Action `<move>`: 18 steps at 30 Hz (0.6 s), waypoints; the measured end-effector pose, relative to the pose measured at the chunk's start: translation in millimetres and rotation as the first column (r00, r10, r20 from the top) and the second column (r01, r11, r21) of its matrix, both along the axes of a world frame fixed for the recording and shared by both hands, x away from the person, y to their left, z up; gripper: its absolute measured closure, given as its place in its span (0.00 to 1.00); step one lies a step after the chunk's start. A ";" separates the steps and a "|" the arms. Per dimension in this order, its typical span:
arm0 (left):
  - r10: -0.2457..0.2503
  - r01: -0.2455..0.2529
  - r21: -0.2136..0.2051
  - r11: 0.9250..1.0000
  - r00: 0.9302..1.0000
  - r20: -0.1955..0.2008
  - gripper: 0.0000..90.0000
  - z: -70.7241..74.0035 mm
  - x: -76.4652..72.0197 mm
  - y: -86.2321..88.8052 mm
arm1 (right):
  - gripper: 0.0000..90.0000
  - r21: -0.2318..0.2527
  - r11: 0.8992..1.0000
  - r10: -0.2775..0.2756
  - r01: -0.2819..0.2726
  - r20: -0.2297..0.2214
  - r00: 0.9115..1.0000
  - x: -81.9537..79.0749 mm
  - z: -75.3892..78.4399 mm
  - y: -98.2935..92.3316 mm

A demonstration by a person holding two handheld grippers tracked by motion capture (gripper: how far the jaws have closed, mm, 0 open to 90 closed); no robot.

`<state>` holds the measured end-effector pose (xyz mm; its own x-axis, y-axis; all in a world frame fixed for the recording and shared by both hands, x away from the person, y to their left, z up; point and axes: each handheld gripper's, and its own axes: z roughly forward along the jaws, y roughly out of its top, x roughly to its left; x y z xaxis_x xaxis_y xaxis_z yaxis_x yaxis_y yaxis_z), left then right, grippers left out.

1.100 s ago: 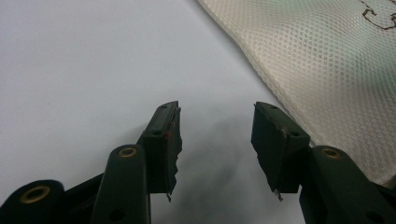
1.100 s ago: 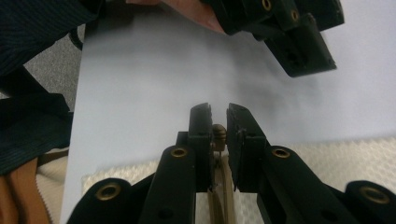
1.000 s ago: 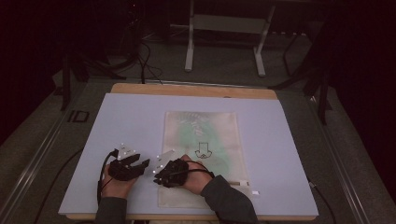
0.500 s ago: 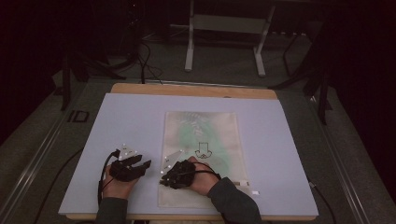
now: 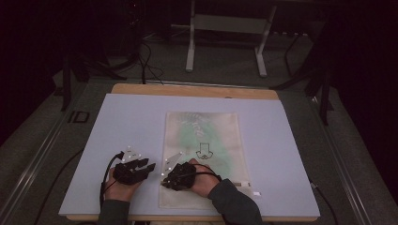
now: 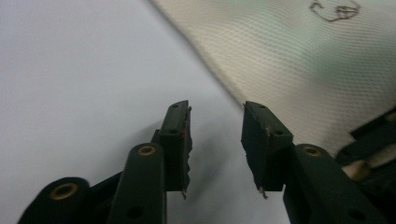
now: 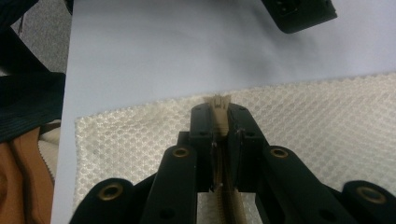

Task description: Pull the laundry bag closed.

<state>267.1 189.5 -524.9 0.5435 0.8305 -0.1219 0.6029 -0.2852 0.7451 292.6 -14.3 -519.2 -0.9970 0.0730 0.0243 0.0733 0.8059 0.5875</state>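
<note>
Two grippers work the near edge of the table [image 5: 141, 117]: the right gripper [image 7: 218, 122] pinches the mesh bag's [image 5: 202, 136] zipper end, while the left gripper [image 6: 215, 140], jaws just narrowing on nothing, has drawn beside the bag's corner, probably to brace it.

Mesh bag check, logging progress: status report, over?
Right gripper shut on zipper. Left gripper open, just been closing, nothing between jaws, beside mesh bag. Nothing in the way.

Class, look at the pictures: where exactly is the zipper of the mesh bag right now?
The zipper is pinched in the right gripper, at the mesh bag's near-left corner in the high view, just right of the left gripper.
</note>
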 end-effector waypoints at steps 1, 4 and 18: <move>-0.010 0.010 -0.003 1.000 1.000 0.002 0.72 0.4 -1.0 -1.4 | 0.91 0.000 1.000 0.001 -0.001 -0.002 1.000 0.0 -0.1 -0.4; -0.036 0.037 -0.013 0.999 0.999 0.003 0.76 1.4 -3.3 -4.8 | 0.91 0.000 1.000 0.004 -0.004 0.004 1.000 -0.3 -0.4 -0.2; -0.138 0.138 -0.014 0.990 0.990 -0.025 0.99 1.3 -8.8 -23.3 | 0.91 0.003 1.000 -0.001 0.001 0.008 1.000 -1.6 -1.2 -1.0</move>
<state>258.3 166.2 -523.6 0.6495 0.7460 -0.1470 0.5775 -0.3583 0.7336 291.1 -15.3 -520.4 -0.9972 0.0737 0.0161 0.0690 0.8039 0.5908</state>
